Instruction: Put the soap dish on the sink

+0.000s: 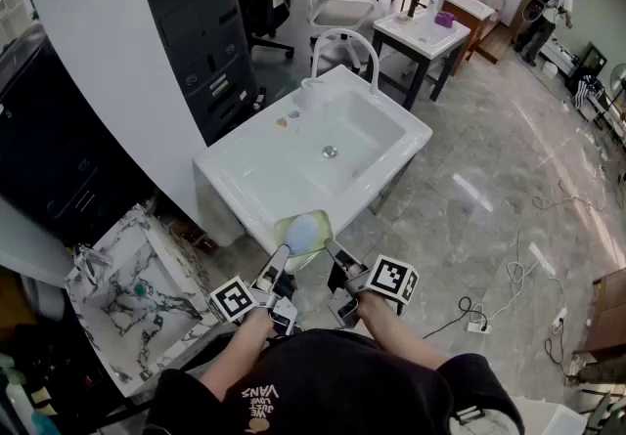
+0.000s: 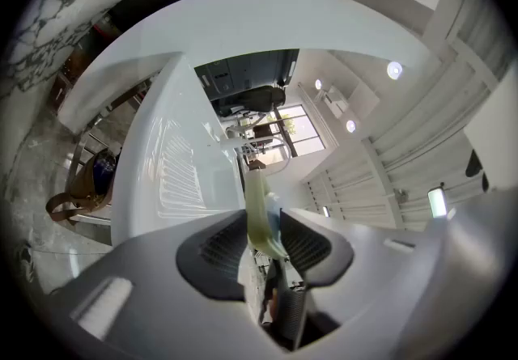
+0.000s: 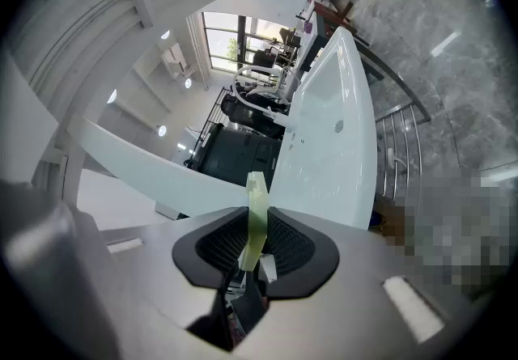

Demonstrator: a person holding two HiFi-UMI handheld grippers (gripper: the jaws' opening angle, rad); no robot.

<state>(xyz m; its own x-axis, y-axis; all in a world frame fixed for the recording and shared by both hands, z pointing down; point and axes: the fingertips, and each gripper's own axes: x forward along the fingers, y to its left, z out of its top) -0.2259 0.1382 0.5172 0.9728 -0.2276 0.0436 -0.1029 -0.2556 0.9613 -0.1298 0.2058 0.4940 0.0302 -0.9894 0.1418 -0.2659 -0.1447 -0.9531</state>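
Evidently both grippers pinched the soap dish point(image 1: 303, 231): the left gripper point(image 1: 281, 262) its seven-o'clock rim, the right gripper point(image 1: 335, 255) its four-o'clock rim, at the sink's point(image 1: 245, 164) six-o'clock edge. It looked light, stiff and probably slick, so opposite-rim holds suited it.

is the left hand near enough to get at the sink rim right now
Probably yes: the left tongs, gripping the soap dish with the right tongs, sit at the near rim of the sink with nothing between.
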